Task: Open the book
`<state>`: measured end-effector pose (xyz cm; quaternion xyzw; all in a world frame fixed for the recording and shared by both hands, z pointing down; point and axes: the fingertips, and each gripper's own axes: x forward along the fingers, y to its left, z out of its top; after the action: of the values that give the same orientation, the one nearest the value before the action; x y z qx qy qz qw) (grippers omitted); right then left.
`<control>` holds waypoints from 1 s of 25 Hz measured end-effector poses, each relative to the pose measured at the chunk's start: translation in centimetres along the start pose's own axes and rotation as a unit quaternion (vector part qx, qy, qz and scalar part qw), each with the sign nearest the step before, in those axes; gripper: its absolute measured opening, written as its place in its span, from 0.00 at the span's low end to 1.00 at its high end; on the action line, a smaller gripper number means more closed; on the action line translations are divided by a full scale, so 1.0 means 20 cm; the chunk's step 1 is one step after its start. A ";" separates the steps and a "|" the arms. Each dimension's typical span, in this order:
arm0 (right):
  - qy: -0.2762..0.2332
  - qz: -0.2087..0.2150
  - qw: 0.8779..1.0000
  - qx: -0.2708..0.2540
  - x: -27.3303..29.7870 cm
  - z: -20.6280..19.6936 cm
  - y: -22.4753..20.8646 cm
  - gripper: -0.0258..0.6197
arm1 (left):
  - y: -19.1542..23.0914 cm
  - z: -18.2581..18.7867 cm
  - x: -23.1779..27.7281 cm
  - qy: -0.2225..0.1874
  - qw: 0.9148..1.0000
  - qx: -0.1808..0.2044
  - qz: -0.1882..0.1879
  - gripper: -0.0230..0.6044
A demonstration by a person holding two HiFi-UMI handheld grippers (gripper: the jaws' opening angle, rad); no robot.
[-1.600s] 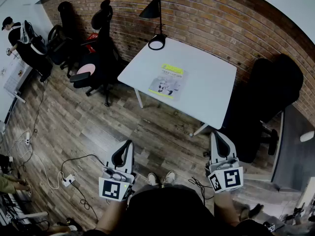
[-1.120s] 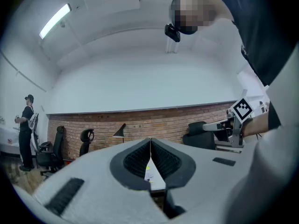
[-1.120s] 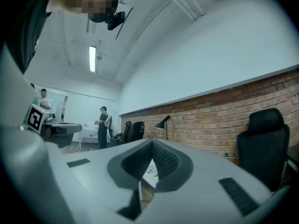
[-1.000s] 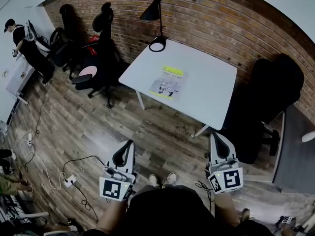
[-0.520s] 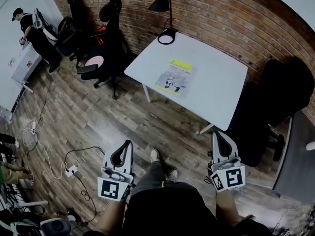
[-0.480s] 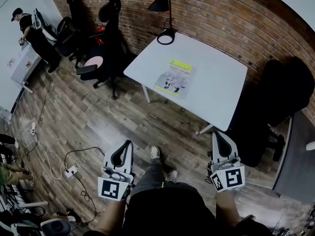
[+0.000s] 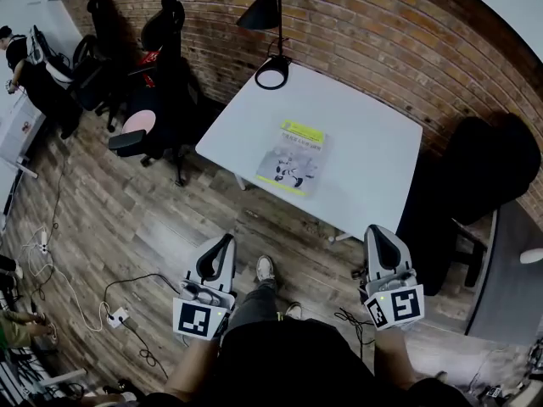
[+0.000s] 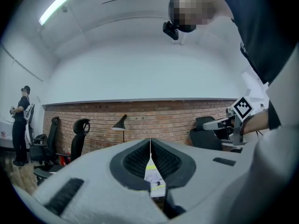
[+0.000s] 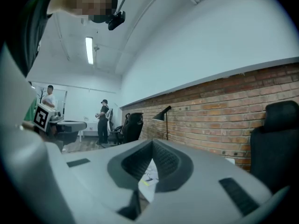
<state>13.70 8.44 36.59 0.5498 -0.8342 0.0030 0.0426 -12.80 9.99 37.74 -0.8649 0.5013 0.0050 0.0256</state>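
white table [image 7: 373, 142] by brick wall [image 7: 382, 24], closed book [image 7: 293, 157] on top (lamp [image 7: 263, 12] at corner)

Red brick wall [image 7: 382, 41] at back, white wall [image 8: 140, 69] above it, ceiling strip light [image 8: 56, 6]. Dark wood-plank floor [image 7: 127, 219]. White table [image 7: 373, 168] near the brick, black lamp [image 7: 271, 24] at its far-left corner. Black office chairs [image 7: 157, 83] left of table, 1 more black chair [image 7: 488, 168] off right edge. Cables [image 7: 114, 315] on floor, lower left.

Book [image 7: 293, 158] lies closed (yellow-banded cover up); flat on white table [image 7: 373, 168]
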 end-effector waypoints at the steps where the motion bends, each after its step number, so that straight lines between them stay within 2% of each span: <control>1: -0.001 -0.002 1.000 -0.003 0.07 0.02 -0.01 0.06 | 0.05 0.00 0.05 0.000 1.000 -0.001 -0.003 0.08; 7: 0.005 -0.011 1.000 -0.007 0.42 0.09 0.02 0.06 | 0.30 -0.02 0.30 0.003 0.999 -0.012 -0.035 0.08; 12: 0.021 -0.017 1.000 -0.003 0.57 0.08 0.06 0.06 | 0.33 -0.12 0.45 0.021 0.996 -0.016 -0.086 0.08; 18: 0.033 -0.039 0.999 0.000 0.62 0.06 -0.04 0.06 | 0.31 -0.22 0.59 0.046 0.993 -0.039 -0.102 0.08; 25: 0.015 -0.052 0.999 0.002 0.63 0.11 -0.20 0.06 | 0.28 -0.17 0.77 0.035 0.994 -0.006 -0.104 0.08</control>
<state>12.24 -4.87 35.14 0.5921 -0.8040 0.0103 0.0540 -9.95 -6.35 40.40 -0.9122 0.4091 -0.0253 0.0033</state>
